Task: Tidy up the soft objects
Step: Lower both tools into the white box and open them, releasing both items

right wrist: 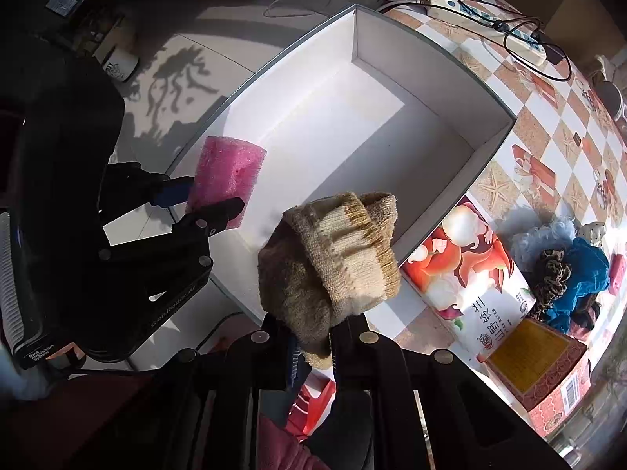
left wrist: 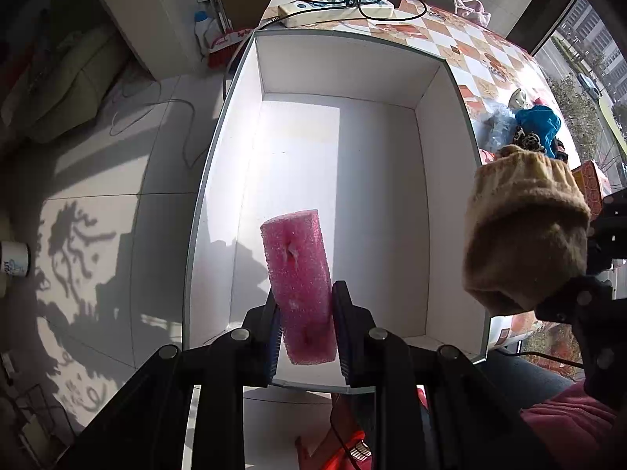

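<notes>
My left gripper (left wrist: 305,325) is shut on a pink foam sponge block (left wrist: 299,286) and holds it above the near end of an open white box (left wrist: 443,180). The sponge and left gripper also show in the right wrist view (right wrist: 225,174). My right gripper (right wrist: 313,337) is shut on a rolled beige knitted sock (right wrist: 333,258), held above the box's near right edge (right wrist: 486,156). The sock also shows at the right of the left wrist view (left wrist: 525,235). The box is empty inside.
The box sits on a checkered tablecloth (right wrist: 568,145). A pile of soft items with blue cloth (right wrist: 580,270) lies at the right. A printed carton (right wrist: 466,270) and red box (right wrist: 537,368) lie beside it. A power strip (left wrist: 337,9) with cables lies behind the box.
</notes>
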`<state>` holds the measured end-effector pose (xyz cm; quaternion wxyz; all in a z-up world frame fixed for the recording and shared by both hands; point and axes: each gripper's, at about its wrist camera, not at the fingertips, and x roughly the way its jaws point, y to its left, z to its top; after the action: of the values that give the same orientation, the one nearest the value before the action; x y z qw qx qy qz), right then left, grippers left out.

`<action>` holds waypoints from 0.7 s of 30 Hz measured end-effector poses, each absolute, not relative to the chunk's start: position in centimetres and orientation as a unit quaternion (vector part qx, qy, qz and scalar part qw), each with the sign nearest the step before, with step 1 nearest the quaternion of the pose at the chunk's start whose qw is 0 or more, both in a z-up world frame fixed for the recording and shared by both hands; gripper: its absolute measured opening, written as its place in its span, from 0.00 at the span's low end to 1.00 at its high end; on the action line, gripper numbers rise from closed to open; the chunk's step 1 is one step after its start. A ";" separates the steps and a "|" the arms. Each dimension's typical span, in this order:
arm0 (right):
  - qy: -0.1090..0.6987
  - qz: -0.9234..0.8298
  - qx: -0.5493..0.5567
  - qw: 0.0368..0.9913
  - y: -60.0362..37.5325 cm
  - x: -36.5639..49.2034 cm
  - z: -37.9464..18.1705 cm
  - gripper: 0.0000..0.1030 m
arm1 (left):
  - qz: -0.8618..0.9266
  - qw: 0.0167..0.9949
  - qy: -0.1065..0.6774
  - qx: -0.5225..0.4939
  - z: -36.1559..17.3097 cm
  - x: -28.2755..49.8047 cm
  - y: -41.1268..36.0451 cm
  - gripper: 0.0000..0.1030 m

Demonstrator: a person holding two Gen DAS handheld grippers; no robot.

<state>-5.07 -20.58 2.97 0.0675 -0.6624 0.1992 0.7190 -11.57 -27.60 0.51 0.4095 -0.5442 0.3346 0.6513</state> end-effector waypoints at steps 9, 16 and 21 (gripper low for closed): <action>0.193 0.719 -0.664 0.067 -20.8 -5.7 2.7 0.14 | 0.646 0.410 0.343 -0.545 0.2 -11.5 -27.7 0.26; 0.189 0.719 -0.666 0.065 -21.1 -5.9 2.3 0.14 | 0.644 0.408 0.342 -0.549 0.1 -11.8 -27.7 0.26; 0.190 0.718 -0.667 0.063 -21.1 -6.0 2.1 0.14 | 0.655 0.402 0.352 -0.533 0.2 -11.6 -27.9 0.77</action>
<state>-6.04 -21.11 2.10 0.0626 -0.6669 0.1904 0.7176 -11.56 -27.87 0.24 0.4021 -0.5333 0.3525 0.6555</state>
